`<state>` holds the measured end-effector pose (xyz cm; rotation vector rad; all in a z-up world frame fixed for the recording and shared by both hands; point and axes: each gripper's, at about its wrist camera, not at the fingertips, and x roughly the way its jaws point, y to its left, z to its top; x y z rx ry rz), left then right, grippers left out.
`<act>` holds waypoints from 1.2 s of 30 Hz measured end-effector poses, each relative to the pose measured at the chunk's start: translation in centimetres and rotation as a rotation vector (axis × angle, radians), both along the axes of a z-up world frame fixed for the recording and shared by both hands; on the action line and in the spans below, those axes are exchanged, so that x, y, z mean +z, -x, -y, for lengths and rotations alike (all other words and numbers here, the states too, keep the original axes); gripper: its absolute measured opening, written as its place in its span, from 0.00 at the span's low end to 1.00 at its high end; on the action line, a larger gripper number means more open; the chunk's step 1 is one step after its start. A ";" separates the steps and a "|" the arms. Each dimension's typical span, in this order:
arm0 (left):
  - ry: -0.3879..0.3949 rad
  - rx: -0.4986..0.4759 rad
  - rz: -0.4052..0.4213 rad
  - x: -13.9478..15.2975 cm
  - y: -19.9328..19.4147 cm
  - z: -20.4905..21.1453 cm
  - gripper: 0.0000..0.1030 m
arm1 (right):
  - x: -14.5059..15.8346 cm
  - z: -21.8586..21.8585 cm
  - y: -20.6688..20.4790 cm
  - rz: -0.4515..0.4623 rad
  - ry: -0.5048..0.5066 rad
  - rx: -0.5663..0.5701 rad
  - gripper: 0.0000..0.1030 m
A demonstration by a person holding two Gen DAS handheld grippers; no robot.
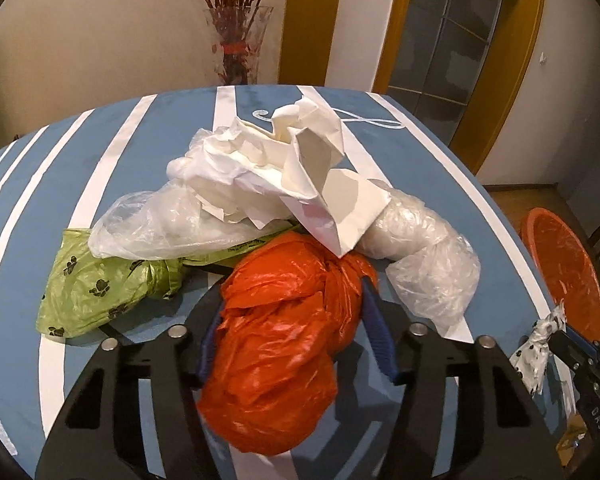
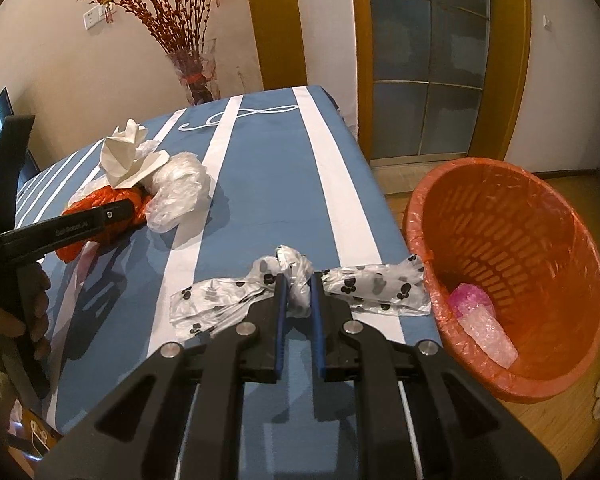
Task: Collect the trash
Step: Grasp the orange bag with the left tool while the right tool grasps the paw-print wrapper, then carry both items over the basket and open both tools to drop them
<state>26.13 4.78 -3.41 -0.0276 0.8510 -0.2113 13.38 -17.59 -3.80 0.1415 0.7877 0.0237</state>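
Left claw (image 1: pixel 290 316) clamped on orange bag (image 1: pixel 276 332), right claw (image 2: pixel 299 284) clamped on paw-print bag (image 2: pixel 300 286), striped counter (image 2: pixel 260 168), orange bin (image 2: pixel 512 276) beside.

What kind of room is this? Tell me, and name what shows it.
Probably a room in a home, perhaps a dining room: a table under a blue striped cloth, a glass vase of red branches against the wall, a wood-framed glass door, and a lined orange wastebasket on the wooden floor.
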 end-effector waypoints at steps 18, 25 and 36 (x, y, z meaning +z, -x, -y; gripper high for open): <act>0.051 -0.079 0.062 3.7 5.6 1.7 0.55 | 3.0 2.4 3.3 0.087 -0.019 -0.054 0.12; 0.075 -0.156 0.086 4.8 7.2 5.3 0.55 | 3.4 5.6 4.6 0.112 -0.025 -0.132 0.12; 0.102 -0.248 0.095 5.0 8.0 11.8 0.55 | 3.6 11.5 6.4 0.146 0.005 -0.296 0.12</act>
